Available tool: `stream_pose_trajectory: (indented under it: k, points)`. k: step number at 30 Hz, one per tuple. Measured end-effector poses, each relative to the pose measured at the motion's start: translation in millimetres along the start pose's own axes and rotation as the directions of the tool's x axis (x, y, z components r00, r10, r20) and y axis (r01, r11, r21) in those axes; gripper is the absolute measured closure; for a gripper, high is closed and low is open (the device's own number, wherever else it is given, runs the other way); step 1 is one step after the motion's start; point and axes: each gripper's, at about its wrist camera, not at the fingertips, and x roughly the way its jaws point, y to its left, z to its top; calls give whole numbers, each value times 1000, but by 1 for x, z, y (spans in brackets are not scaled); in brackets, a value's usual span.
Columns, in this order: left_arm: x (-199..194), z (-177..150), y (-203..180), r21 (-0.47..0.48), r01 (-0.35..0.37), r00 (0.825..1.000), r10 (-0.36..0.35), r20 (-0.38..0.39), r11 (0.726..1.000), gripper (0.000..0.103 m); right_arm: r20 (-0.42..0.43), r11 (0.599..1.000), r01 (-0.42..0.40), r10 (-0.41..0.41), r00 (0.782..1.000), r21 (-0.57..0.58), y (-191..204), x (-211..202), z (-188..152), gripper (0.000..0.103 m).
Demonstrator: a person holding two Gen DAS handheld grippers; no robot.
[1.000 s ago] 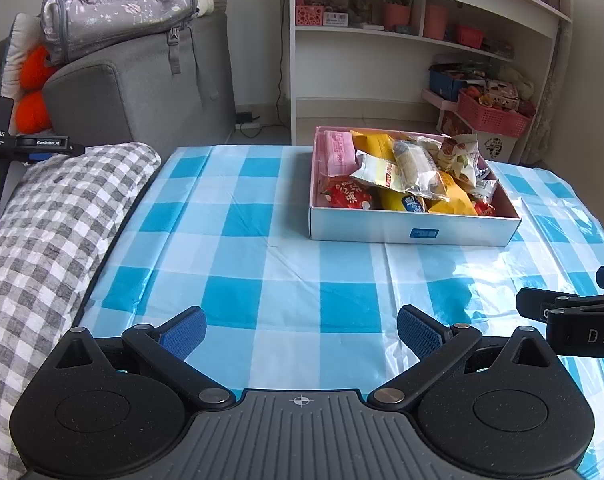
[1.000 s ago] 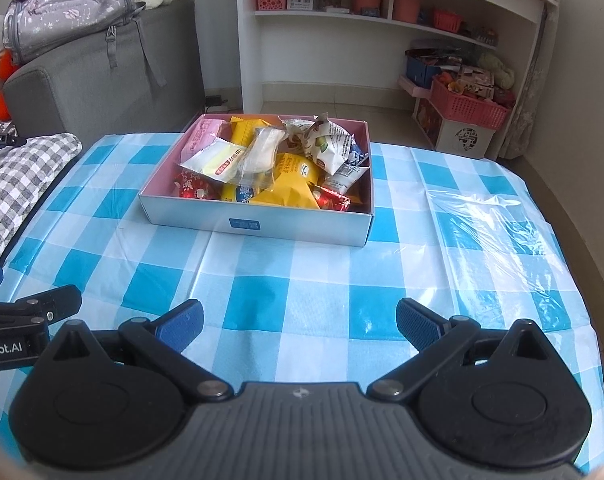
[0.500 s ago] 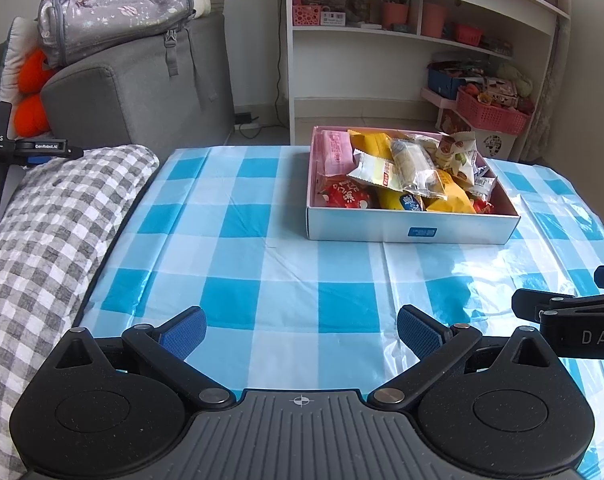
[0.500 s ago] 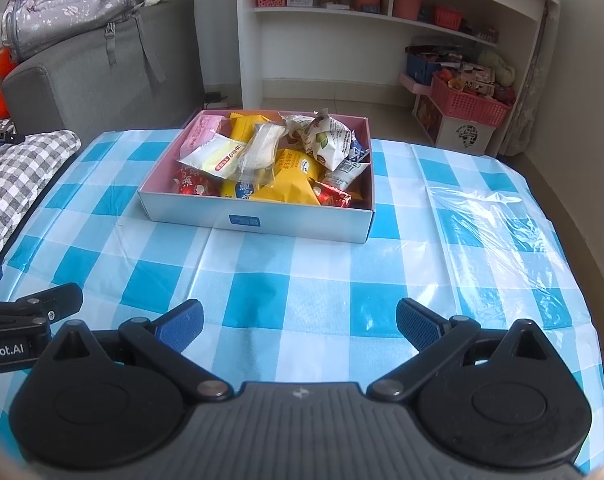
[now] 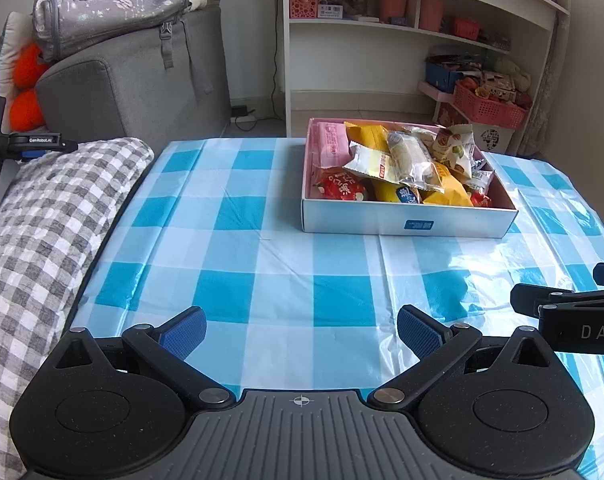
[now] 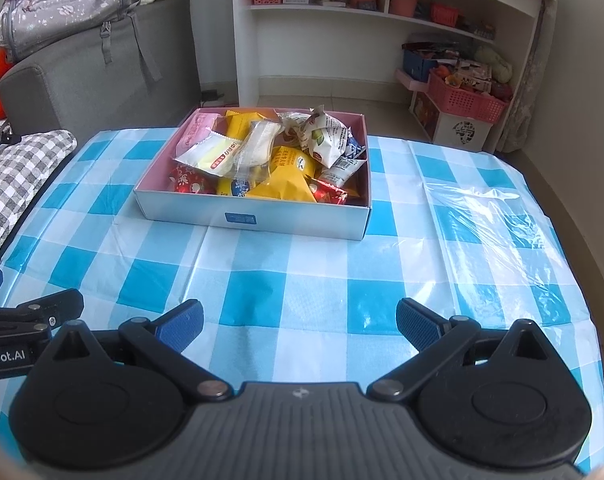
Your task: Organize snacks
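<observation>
Blue-checked tablecloth [image 5: 262,256] lies bare but for a pink-lined box [image 6: 258,218] heaped with all visible snack packets [image 6: 270,156]; left gripper [image 5: 300,330] and right gripper [image 6: 300,326] hover wide open, empty; further sorting unclear.

The changes are small, and all come from the two grippers drifting. Ahead of the left gripper [image 5: 300,330], the snack box [image 5: 406,224] now sits slightly lower and further left than a second ago, so this gripper's aim swings a little to the right and tips slightly upward. From the right gripper [image 6: 298,328], the same snack box [image 6: 254,216] now lies a touch further ahead of the jaws and higher in view than a second ago, so this gripper pulls back a little from it. Seen from the left wrist, the right gripper's body beside the right finger reaches a little less far in.
</observation>
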Motion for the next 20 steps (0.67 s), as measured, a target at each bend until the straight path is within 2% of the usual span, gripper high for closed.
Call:
stream_pose_trajectory:
  k: [17,20]
  points:
    - [4,-1,-3,24,58,998,-57,-38,998,1,2,998,39,-39,999,39,-4,7,0,0]
    - [11,-4,-2,42,41,998,-39,-53,998,1,-9,998,46,-45,999,52,-3,12,-2,0]
